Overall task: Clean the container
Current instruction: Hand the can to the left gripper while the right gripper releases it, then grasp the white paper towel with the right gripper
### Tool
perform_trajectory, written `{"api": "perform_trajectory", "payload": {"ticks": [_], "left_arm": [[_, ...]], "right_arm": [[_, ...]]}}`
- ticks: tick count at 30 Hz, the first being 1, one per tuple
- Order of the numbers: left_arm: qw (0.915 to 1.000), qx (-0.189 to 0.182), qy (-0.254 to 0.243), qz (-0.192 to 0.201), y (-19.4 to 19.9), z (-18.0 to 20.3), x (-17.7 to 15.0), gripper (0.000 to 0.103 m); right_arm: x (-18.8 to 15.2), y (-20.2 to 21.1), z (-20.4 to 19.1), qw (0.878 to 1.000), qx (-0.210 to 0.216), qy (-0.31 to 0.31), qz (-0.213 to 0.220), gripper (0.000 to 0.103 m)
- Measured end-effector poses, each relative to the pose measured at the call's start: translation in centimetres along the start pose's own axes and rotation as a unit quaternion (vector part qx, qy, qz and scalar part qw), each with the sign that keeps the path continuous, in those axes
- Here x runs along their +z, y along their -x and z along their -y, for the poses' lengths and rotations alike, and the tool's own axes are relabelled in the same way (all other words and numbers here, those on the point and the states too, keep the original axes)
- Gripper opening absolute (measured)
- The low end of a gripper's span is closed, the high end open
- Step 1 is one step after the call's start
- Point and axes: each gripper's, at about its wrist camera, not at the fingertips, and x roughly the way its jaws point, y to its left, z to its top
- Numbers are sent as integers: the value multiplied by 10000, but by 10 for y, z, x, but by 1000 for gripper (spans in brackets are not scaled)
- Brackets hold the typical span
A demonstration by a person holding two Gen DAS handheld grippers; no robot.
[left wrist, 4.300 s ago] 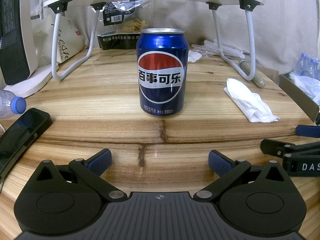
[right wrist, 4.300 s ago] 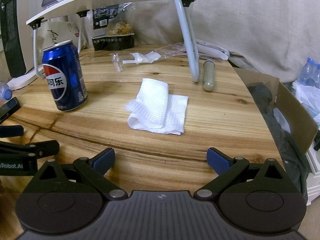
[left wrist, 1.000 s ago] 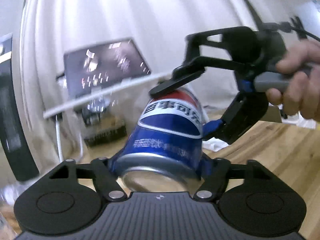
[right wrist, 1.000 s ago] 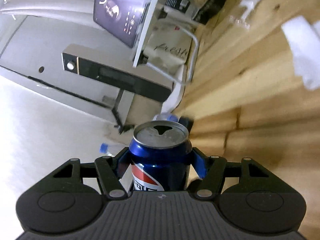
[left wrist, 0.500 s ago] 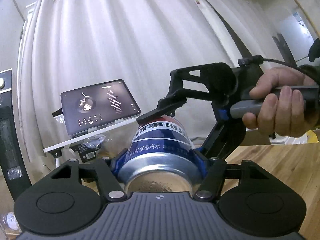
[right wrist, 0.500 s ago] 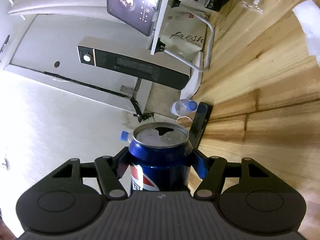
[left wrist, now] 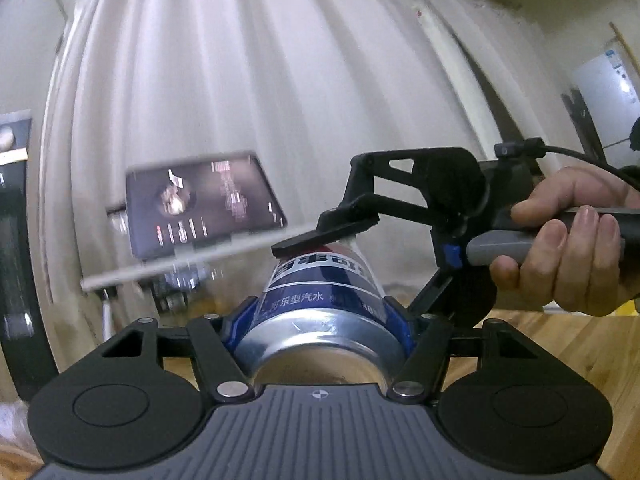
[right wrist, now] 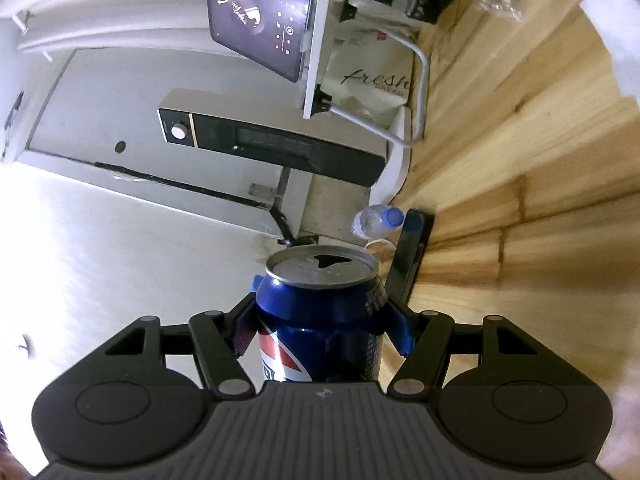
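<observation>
While the left gripper (left wrist: 320, 330) clamps the base end of the blue soda can (left wrist: 320, 300), its jaws having just closed in, the right gripper (right wrist: 320, 320) grips the can's top end, holding it sideways above the wooden bench (right wrist: 540, 184).

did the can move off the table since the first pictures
Yes. The can no longer stands on the wooden table; it is lifted, tipped level, gripped by both grippers.
</observation>
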Motion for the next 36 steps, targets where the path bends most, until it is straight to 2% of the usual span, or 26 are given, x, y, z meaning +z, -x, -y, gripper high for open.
{"api": "perform_trajectory", "payload": {"ticks": [2, 4, 5, 7, 8, 9, 11, 12, 14, 15, 16, 18, 19, 20, 21, 24, 25, 26, 28, 29, 31, 33, 36], "left_arm": [[9998, 42, 79, -183, -8, -1, 1, 67], [9990, 189, 168, -371, -14, -5, -1, 67], [9979, 270, 251, -528, -18, -9, -3, 67], [9923, 367, 516, -1064, -34, -18, -9, 67], [9889, 356, 659, -1283, -41, -22, -12, 67], [9857, 347, 796, -1447, -48, -25, -14, 67], [9822, 411, 885, -1603, -57, -25, -15, 67], [9815, 411, 837, -1674, -61, -22, -15, 67], [9810, 395, 722, -1759, -65, -16, -16, 67], [9818, 393, 680, -1727, -65, -14, -16, 67], [9823, 400, 619, -1722, -64, -11, -15, 67], [9826, 435, 471, -1743, -66, -7, -16, 67], [9828, 435, 404, -1747, -67, -5, -16, 67], [9831, 436, 343, -1747, -67, -3, -15, 67], [9834, 435, 296, -1736, -67, 0, -14, 67], [9843, 408, 215, -1704, -70, 0, -12, 67], [9844, 400, 197, -1700, -71, 1, -12, 67], [9845, 394, 190, -1698, -71, 1, -12, 67], [9848, 398, 194, -1678, -71, 0, -12, 67], [9849, 406, 201, -1674, -71, 0, -12, 67], [9848, 421, 224, -1673, -71, -1, -12, 67], [9841, 445, 288, -1697, -72, -3, -12, 67], [9835, 505, 384, -1696, -72, -6, -12, 67]], "right_arm": [[3, 0, 9, 9999, -50, -91, 71, 67], [4, 4, 8, 9996, -227, 66, 155, 74], [4, 8, 5, 9988, -383, 208, 219, 82], [7, 20, -9, 9909, -912, 851, 510, 83], [11, 27, -19, 9773, -1454, 1349, 741, 83], [14, 30, -29, 9490, -2231, 1996, 985, 83], [23, 24, -36, 8583, -3908, 3069, 1283, 83], [28, 18, -32, 8172, -4468, 3396, 1307, 76], [41, 8, -20, 7687, -5068, 3697, 1245, 63], [50, 4, -12, 7573, -5239, 3726, 1149, 60], [56, 3, -6, 7562, -5298, 3682, 1094, 59], [69, 0, 8, 7645, -5315, 3527, 929, 58], [72, -2, 14, 7633, -5365, 3493, 871, 57], [73, -3, 19, 7594, -5423, 3505, 796, 50], [74, -5, 24, 7566, -5465, 3515, 724, 38], [70, -2, 31, 7633, -5328, 3559, 826, 29], [68, -1, 31, 7635, -5295, 3588, 890, 26], [65, 0, 32, 7583, -5316, 3659, 918, 22], [64, 1, 29, 7591, -5245, 3743, 928, 10], [61, 3, 22, 7634, -5127, 3802, 989, 7], [49, 12, -2, 7891, -4574, 3932, 1165, 7], [24, 14, -36, 8037, -4011, 4214, 1247, 7], [-10, 14, -78, 8275, -3174, 4480, 1175, 7]]}}
